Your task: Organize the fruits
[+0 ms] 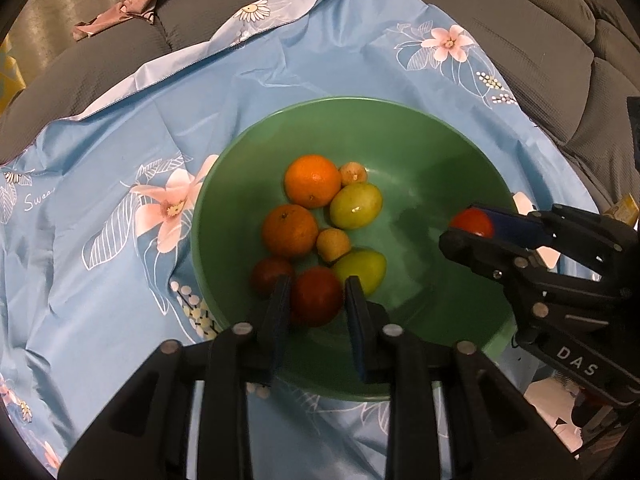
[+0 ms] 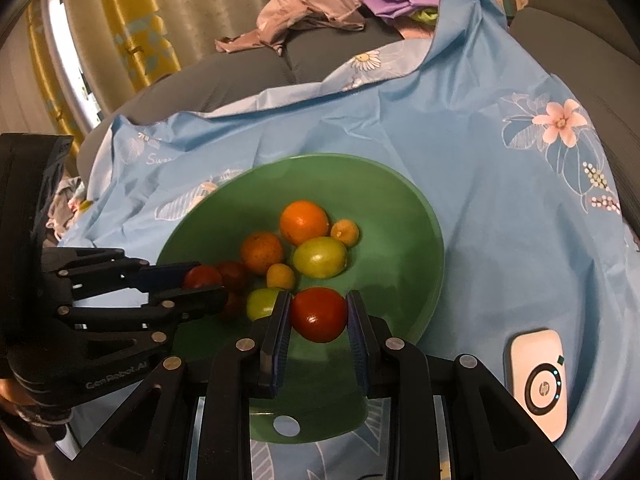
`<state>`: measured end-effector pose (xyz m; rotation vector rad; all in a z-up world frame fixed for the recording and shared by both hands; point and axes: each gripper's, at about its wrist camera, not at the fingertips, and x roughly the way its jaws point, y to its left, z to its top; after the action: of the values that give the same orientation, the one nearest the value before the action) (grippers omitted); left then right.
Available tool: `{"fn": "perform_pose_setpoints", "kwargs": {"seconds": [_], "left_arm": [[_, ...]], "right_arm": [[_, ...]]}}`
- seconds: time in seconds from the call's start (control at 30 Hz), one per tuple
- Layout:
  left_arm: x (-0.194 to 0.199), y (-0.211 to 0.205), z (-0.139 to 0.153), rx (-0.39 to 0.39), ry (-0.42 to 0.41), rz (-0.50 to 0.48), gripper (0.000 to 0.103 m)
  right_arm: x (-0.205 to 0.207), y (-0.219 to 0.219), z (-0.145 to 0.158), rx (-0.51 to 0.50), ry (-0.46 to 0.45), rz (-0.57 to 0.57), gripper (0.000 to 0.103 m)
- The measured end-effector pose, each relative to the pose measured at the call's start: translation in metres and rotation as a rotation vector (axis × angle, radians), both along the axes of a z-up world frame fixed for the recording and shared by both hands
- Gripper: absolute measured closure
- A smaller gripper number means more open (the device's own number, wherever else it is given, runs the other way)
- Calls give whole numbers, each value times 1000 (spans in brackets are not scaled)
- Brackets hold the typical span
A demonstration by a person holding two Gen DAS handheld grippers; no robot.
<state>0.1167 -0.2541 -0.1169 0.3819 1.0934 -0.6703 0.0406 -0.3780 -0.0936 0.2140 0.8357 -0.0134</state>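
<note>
A green bowl (image 1: 420,140) (image 2: 400,208) sits on a blue floral cloth. It holds two oranges (image 1: 312,180) (image 1: 289,231), two green fruits (image 1: 355,205), two small tan fruits (image 1: 333,243) and a dark red fruit (image 1: 270,278). My left gripper (image 1: 316,292) is shut on a red tomato (image 1: 316,296) low in the bowl's near side; it also shows in the right wrist view (image 2: 202,284). My right gripper (image 2: 319,312) is shut on another red tomato (image 2: 319,314), held above the bowl's near rim; it shows in the left wrist view (image 1: 472,222).
The blue cloth (image 1: 120,200) covers a grey sofa (image 1: 540,40). Crumpled clothes (image 2: 308,12) lie at the back. A white device (image 2: 540,380) lies on the cloth right of the bowl. Yellow curtains (image 2: 132,20) hang at left.
</note>
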Motion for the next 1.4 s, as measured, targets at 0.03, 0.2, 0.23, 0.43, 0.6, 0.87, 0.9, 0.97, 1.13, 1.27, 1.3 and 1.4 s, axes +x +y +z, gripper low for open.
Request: {"fn": "perform_pose_setpoints", "kwargs": {"seconds": [0.03,0.2,0.23,0.43,0.6,0.87,0.9,0.97,1.13,1.27,1.3,1.4], "left_arm": [[0,0,3,-2,-6,5,50],[-5,4,24,-6,-52,15,21],[-7,5,30,-4,-59,18,19],[-16,15,57,1,-95,34,5],[-22,19,83,-26,-100,47,1],[-24,19,115,-37,-90,94,1],[-23,19,118,-32,-99,99,1],[-21,19,125,-40,-89,105,1],[-20,16,136,-9,-121,117,1],[-23,13,140,-3,-132,106,1],[-24,13,140,-2,-135,105,1],[-25,12,137,13,-134,105,1]], "right_arm": [[0,0,0,-2,6,-5,74],[-6,5,14,-47,6,-16,73],[-6,5,17,-52,6,-18,72],[-15,6,44,-64,0,-38,67],[-19,7,62,-60,44,-71,62],[-25,8,88,-71,79,-85,60],[-26,8,91,-79,78,-82,60],[-27,10,99,-98,74,-80,60],[-30,10,115,-115,52,-79,60],[-31,11,123,-126,39,-79,60],[-31,11,123,-129,37,-79,60],[-30,11,124,-131,36,-79,60]]}}
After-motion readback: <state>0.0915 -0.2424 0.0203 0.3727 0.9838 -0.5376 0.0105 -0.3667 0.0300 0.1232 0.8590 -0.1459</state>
